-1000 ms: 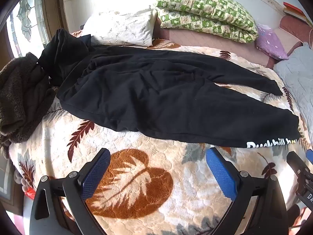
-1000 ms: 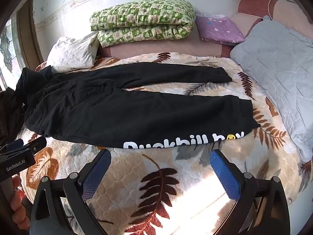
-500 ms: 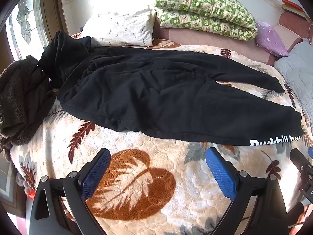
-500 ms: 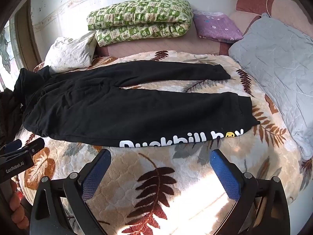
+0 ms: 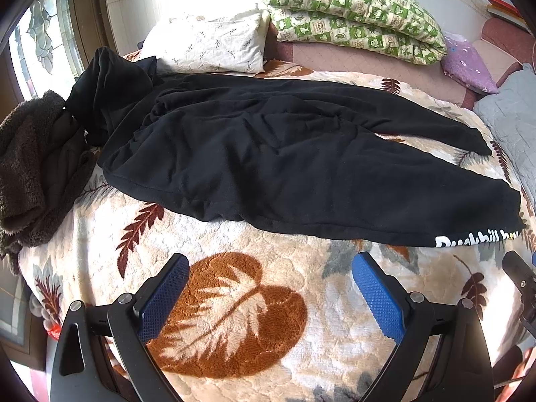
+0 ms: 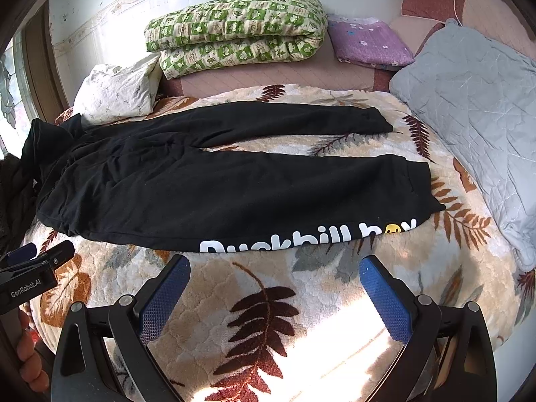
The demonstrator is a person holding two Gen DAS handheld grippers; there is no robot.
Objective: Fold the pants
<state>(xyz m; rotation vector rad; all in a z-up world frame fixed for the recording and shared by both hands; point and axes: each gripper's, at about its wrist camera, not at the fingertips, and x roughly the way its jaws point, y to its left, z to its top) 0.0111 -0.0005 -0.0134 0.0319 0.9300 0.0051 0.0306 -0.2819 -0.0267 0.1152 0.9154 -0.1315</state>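
Black pants (image 5: 268,160) lie spread flat on the leaf-patterned blanket (image 5: 234,301), waist at the left, legs to the right. The near leg carries white "Duckbill boy" lettering (image 6: 301,238) along its front edge. They also show in the right wrist view (image 6: 217,187). My left gripper (image 5: 269,268) is open and empty, hovering above the blanket in front of the waist part. My right gripper (image 6: 273,268) is open and empty, just in front of the lettered leg. The left gripper's side (image 6: 30,274) shows at the left edge of the right wrist view.
A dark brown fleece garment (image 5: 30,171) lies at the bed's left edge beside a black garment (image 5: 107,93). A white pillow (image 5: 207,47), a folded green quilt (image 5: 351,13), a purple pillow (image 6: 368,43) and a grey quilt (image 6: 475,114) line the back and right.
Both grippers have drifted slightly forward toward the pants. Both stay open and the pants have not moved.
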